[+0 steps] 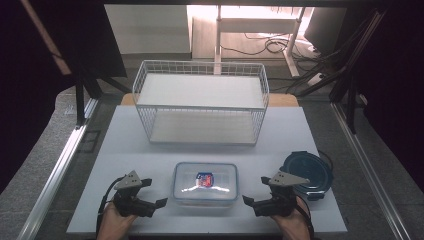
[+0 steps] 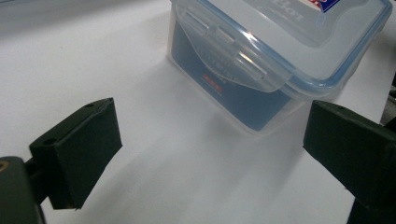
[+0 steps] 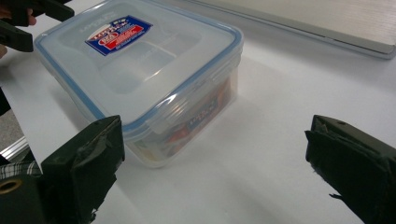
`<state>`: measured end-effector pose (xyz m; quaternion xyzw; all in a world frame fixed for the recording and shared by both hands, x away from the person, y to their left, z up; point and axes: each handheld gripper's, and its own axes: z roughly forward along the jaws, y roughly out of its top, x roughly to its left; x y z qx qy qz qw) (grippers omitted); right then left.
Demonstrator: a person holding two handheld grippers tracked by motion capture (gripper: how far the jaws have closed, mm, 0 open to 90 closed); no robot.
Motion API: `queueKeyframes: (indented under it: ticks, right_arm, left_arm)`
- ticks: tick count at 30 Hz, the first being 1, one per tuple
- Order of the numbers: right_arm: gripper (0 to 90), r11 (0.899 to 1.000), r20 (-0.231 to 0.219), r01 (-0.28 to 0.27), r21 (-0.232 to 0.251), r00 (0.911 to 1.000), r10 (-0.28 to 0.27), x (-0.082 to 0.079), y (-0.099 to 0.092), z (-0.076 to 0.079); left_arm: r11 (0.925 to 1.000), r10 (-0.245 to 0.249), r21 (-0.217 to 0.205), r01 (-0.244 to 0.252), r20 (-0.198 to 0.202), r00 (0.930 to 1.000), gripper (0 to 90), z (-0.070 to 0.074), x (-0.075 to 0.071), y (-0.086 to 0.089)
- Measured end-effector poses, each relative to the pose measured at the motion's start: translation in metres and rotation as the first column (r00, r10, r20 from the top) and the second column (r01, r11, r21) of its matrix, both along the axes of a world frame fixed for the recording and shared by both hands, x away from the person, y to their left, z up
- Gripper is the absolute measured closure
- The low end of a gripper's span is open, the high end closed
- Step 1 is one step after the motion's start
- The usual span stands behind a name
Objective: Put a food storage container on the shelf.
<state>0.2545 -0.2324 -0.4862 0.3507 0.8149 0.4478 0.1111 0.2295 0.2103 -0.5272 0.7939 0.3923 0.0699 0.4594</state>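
Clear rectangular plastic food box with a blue-edged snap lid (image 1: 205, 183) sits near the front edge of the white table top (image 1: 280, 137), between your two hands. The lid is on, its side flaps lie down against the walls, and a red, white and blue label is on the middle of the lid. In the right gripper view you see the same box (image 3: 140, 74) with something printed inside, behind the clear wall.

Your left gripper (image 1: 150, 192) rests just beside the left end of the box, apart from it. Its jaws stand wide, and in the left gripper view the space between the two black pads (image 2: 77, 154) has only bare table; the box (image 2: 280, 51) is ahead of them, not touched.

Your right gripper (image 1: 256, 191) is just beside the right end of the box, also apart from it. Its jaws are wide too and hold nothing; the corner of the box is close to the left pad (image 3: 86, 172), but I cannot tell if it touches.

To the right of your right hand lies a dark blue round lidded container (image 1: 307, 172). Behind the box, farther on the table, stands a white wire basket with two levels (image 1: 200, 100).
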Motion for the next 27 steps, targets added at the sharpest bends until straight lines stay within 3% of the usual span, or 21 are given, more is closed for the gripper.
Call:
queueKeyframes:
  ticks: [7, 11, 17, 24, 25, 27]
  right_arm:
    - [0.9, 0.999, -0.025, -0.003, 0.048, 0.9997, 0.004, 0.007, 0.007, 0.004]
    - [0.1, 0.999, -0.032, -0.018, 0.044, 0.9993, 0.019, 0.014, 0.013, 0.008]
    - [0.2, 0.999, -0.056, -0.029, 0.031, 0.9980, 0.031, 0.022, 0.020, 0.010]
    - [0.0, 0.999, -0.098, -0.050, 0.003, 0.9939, 0.050, 0.031, 0.033, 0.010]
    - [0.0, 0.998, -0.133, -0.057, 0.006, 0.9895, 0.057, 0.035, 0.038, 0.010]
    - [0.0, 0.998, -0.157, -0.067, 0.002, 0.9854, 0.066, 0.040, 0.044, 0.008]
  left_arm:
    - [0.9985, -0.009, -0.054, 0.009, -0.009, 0.9999, 4.3, 0.012, 0.004, 0.001]
    - [0.9972, -0.022, -0.071, 0.022, -0.010, 0.9997, 4.1, 0.019, 0.010, -0.003]
    - [0.9984, -0.045, -0.036, 0.044, -0.041, 0.9981, 2.3, 0.019, 0.019, -0.014]
    - [0.9962, -0.084, -0.025, 0.083, -0.051, 0.9952, 0.8, 0.024, 0.032, -0.027]
    - [0.9951, -0.095, -0.036, 0.092, -0.069, 0.9931, 1.0, 0.025, 0.040, -0.032]
    - [0.9933, -0.109, -0.049, 0.104, -0.095, 0.9896, 0.6, 0.023, 0.046, -0.036]
